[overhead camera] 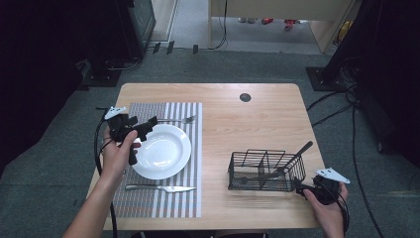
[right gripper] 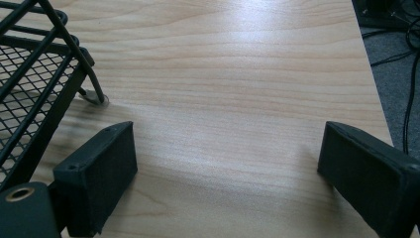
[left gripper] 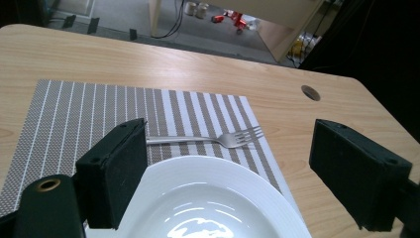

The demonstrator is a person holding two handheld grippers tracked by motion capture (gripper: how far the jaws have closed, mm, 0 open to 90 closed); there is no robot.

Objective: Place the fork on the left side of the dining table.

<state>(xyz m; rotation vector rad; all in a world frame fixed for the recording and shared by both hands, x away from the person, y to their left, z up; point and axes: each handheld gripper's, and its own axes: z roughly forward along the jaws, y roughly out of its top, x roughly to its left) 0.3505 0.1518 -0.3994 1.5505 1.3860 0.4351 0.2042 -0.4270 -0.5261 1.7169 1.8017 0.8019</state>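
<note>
A white plate (overhead camera: 166, 151) lies on a striped placemat (overhead camera: 190, 198), with a silver fork (overhead camera: 178, 120) on its far side and a silver knife (overhead camera: 161, 188) on its near side. My left gripper (overhead camera: 143, 140) hovers open over the plate's left rim. In the left gripper view the plate (left gripper: 213, 198) sits between the left gripper's (left gripper: 228, 163) jaws, and the fork (left gripper: 218, 140) lies just beyond on the placemat (left gripper: 74, 119). My right gripper (overhead camera: 306, 190) is open and empty at the near right corner of a black wire basket (overhead camera: 265, 171). In the right gripper view the right gripper (right gripper: 228, 163) has the basket (right gripper: 29, 84) to its left.
A black long-handled utensil (overhead camera: 297, 154) leans out of the basket toward the back right. A round cable hole (overhead camera: 245, 97) sits near the table's far edge. Bare wood lies between placemat and basket. Cables trail on the floor at the right.
</note>
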